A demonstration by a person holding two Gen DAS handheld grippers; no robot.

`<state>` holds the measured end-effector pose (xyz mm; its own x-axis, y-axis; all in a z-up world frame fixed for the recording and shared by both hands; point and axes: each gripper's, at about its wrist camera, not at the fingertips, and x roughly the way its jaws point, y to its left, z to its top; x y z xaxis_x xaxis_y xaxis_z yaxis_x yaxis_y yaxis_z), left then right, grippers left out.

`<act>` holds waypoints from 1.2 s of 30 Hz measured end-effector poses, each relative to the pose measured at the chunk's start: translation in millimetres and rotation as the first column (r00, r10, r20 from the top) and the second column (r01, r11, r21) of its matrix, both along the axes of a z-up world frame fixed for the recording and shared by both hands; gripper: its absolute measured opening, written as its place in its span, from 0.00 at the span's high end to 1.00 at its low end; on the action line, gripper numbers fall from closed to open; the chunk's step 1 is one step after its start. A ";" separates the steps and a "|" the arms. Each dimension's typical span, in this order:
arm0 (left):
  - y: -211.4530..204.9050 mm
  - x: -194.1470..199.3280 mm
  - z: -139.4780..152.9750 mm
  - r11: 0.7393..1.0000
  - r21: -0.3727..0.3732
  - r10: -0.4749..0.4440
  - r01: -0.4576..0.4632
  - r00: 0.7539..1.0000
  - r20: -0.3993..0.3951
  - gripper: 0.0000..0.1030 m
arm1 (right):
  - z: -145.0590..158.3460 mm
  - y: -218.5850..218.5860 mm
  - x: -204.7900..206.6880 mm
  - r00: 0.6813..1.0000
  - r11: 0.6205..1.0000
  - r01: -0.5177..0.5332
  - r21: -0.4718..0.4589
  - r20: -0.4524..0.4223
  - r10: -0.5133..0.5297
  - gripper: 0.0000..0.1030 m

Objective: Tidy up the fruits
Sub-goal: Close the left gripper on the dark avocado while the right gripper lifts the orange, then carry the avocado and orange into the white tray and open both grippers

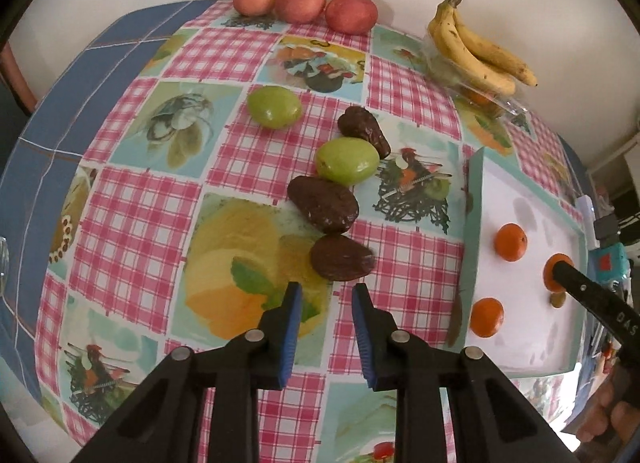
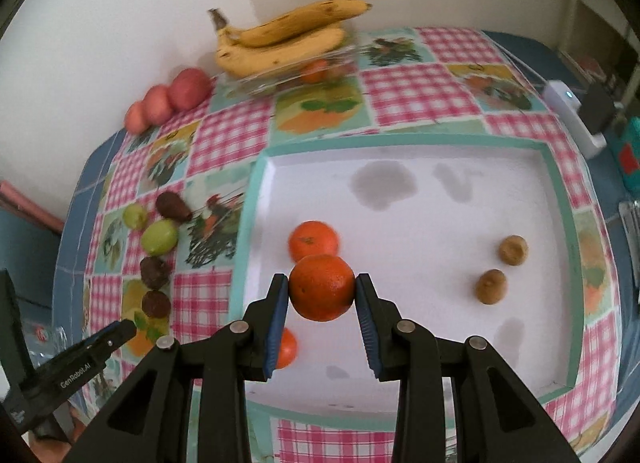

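Table against a plain white wall, covered with a fruit-print checked tablecloth [image 1: 132,223]; a shallow white tray [image 2: 440,343] with a teal rim lies toward the table's right edge. Right gripper [image 2: 322,289]: jaws closed on a mandarin [image 2: 322,287], pads on opposite flanks at its widest girth, held just above the tray floor near the tray's left rim. Two further mandarins lie in the tray, one just behind the held fruit [image 2: 313,241], one below it near the front left corner [image 2: 286,347]; two small brown fruits [image 2: 491,286] sit toward the tray's right side. Left gripper [image 1: 326,289]: jaws parted, empty, hovering above the cloth just short of the nearest dark brown fruit [image 1: 341,257]. Other dark fruits and two green ones [image 1: 347,161] lie in a loose line mid-table. Three red apples [image 1: 306,1] sit along the back edge; bananas [image 1: 476,41] rest on a clear container at the back. Judgement: the mandarin is light, round, with slightly yielding peel, so it may roll on release; set it down before opening. The dark fruits look soft and wrinkled; grip them lightly across the short axis.
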<state>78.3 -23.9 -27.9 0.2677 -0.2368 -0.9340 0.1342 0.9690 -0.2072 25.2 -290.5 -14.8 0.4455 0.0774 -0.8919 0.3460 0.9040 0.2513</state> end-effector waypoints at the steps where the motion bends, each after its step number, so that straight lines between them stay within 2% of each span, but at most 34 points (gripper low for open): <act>1: 0.8 1.8 -2.1 1.000 -0.010 0.012 -0.012 1.000 -0.005 0.73 | 0.0 -3.1 -0.9 1.000 1.000 0.008 0.001 0.000 -0.008 0.66; 6: 7.7 12.0 -5.1 0.999 -0.022 0.044 -0.044 0.999 0.013 0.72 | -0.1 -5.4 -1.8 1.000 1.000 0.017 0.006 -0.001 -0.017 0.66; 9: 3.1 15.0 -6.2 0.997 -0.073 0.029 -0.028 1.000 0.010 0.63 | 0.3 -3.7 -1.8 1.000 1.000 0.008 0.005 0.000 -0.008 0.66; 11: -5.6 16.5 -6.1 0.997 -0.076 0.001 0.001 1.000 0.020 0.48 | 0.4 -3.1 -2.0 1.000 1.000 0.006 0.005 0.000 -0.006 0.65; 12: -11.5 17.0 -6.9 0.998 -0.064 -0.019 0.020 1.000 0.023 0.47 | 0.4 -3.2 -2.1 1.000 1.000 0.006 0.006 0.001 -0.006 0.66; 18: -38.4 14.8 -21.5 0.994 -0.037 -0.099 0.098 0.995 -0.026 0.47 | -0.4 -5.1 -2.6 1.000 1.000 0.011 0.006 -0.003 -0.011 0.65; 21: -42.6 15.8 -26.9 0.995 -0.011 -0.099 0.098 0.994 -0.036 0.47 | -0.4 -4.6 -2.6 1.000 1.000 0.007 0.007 -0.004 -0.007 0.65; 27: -45.9 13.2 -26.3 0.992 -0.007 -0.123 0.122 0.991 -0.044 0.50 | -0.1 -4.6 -2.7 1.000 1.000 0.007 0.008 -0.004 -0.007 0.65; 31: -53.1 13.9 -31.5 0.990 0.004 -0.137 0.138 0.989 -0.060 0.62 | 0.1 -4.9 -2.6 1.000 1.000 0.008 0.009 -0.005 -0.008 0.65; 36: -52.9 11.8 -31.9 0.991 0.003 -0.135 0.135 0.989 -0.056 0.63 | 0.7 -4.4 -2.9 1.000 1.000 0.009 0.009 -0.003 -0.009 0.65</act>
<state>90.1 -76.8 -59.7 0.1809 -0.2611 -0.9482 0.2526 0.9441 -0.2118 22.4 -294.9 -14.1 0.4434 0.0814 -0.8926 0.3546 0.8987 0.2581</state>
